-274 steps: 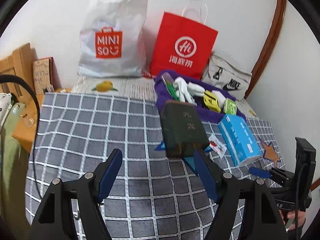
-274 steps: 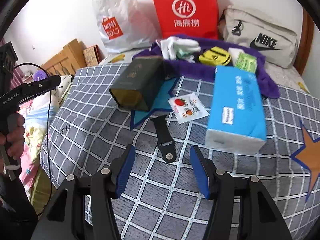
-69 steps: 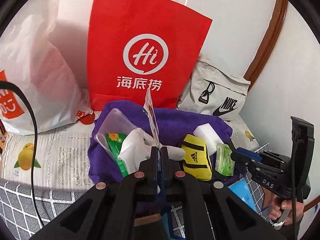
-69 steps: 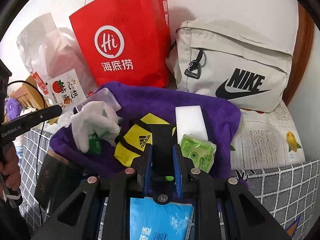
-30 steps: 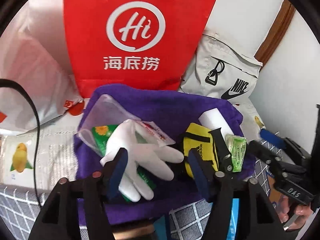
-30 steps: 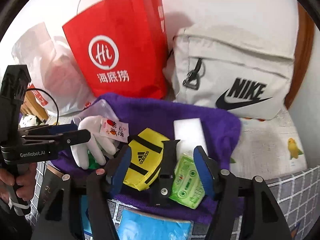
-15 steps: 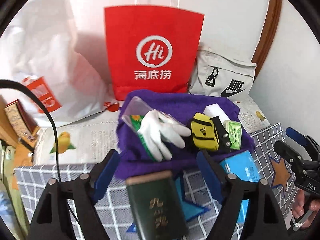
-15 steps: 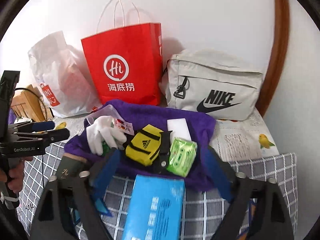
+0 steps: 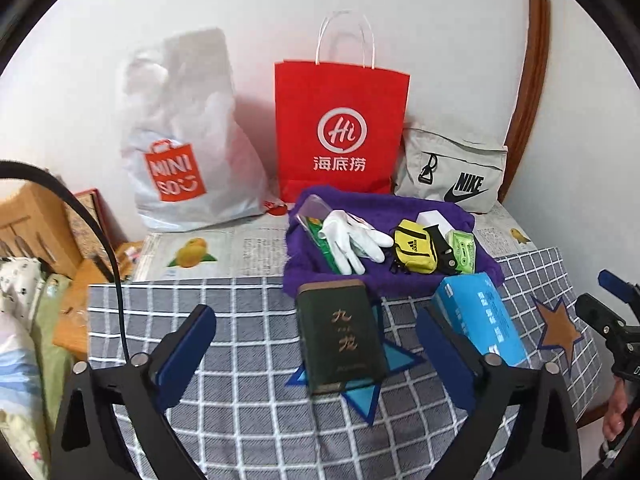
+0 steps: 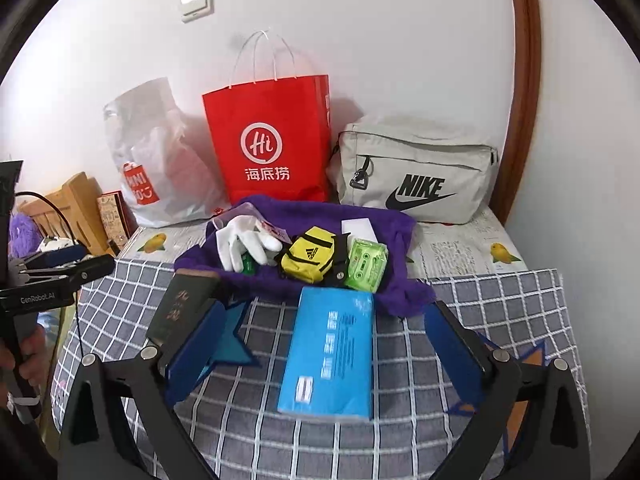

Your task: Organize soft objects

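Bright, even indoor light; soft shadows on the white wall [image 9: 440, 20] behind the bags; strong fisheye bending, black corners, slight softness

1. My bed cover [image 9: 240, 360] is grey with a white grid and blue and orange stars.
2. The towel [image 10: 312, 216] is purple.
3. The glove [image 9: 352, 240] is white, the pouch [image 10: 308, 260] yellow with black trim.
4. The tissue pack [image 10: 332, 352] is bright blue.

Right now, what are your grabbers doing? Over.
Left gripper open, empty. Right gripper open, empty. Small items piled on purple towel. Tissue pack lies in front.
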### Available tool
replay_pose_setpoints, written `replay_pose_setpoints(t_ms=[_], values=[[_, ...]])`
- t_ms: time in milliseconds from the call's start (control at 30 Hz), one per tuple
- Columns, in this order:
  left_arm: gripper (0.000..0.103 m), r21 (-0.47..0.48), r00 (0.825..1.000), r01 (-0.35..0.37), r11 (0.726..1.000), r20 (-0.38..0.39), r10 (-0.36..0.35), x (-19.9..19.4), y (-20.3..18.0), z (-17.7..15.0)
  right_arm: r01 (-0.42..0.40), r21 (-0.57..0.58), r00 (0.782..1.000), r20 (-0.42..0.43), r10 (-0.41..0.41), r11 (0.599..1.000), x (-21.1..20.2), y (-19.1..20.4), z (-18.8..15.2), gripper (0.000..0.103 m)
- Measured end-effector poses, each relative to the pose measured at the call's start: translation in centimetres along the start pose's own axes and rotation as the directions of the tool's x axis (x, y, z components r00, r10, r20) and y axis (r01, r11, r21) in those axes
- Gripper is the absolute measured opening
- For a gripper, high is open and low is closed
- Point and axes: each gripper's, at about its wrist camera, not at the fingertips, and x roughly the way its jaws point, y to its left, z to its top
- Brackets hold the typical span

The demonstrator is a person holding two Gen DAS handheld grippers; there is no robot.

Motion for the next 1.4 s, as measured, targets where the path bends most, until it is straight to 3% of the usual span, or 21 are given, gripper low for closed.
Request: replay_pose_setpoints(t_ms=[400,1000,1400], values=[[0.103,-0.065,0.998,-0.006,0.998,0.058,0.010,-4.9,-1.1,-2.9,0.026,-0.027,1.000,0.007,-0.026,0.999,-4.5,0.9,-3.2,0.103],[0.103,-0.068,0.999,-0.022,0.997,0.046,0.025,-6.2,-2.9,-4.2,0.057,0.069,0.998,0.037,-0.060,0.996,-7.6,-2.4,-4.2,0.103],[0.103,-0.064,0.998,-0.028,0.998,0.058,0.031,-6.9,-3.0,-4.3,0.061,0.045,0.997,0.051,-0.064,0.997,-8.4,-1.6,-4.3,0.103]])
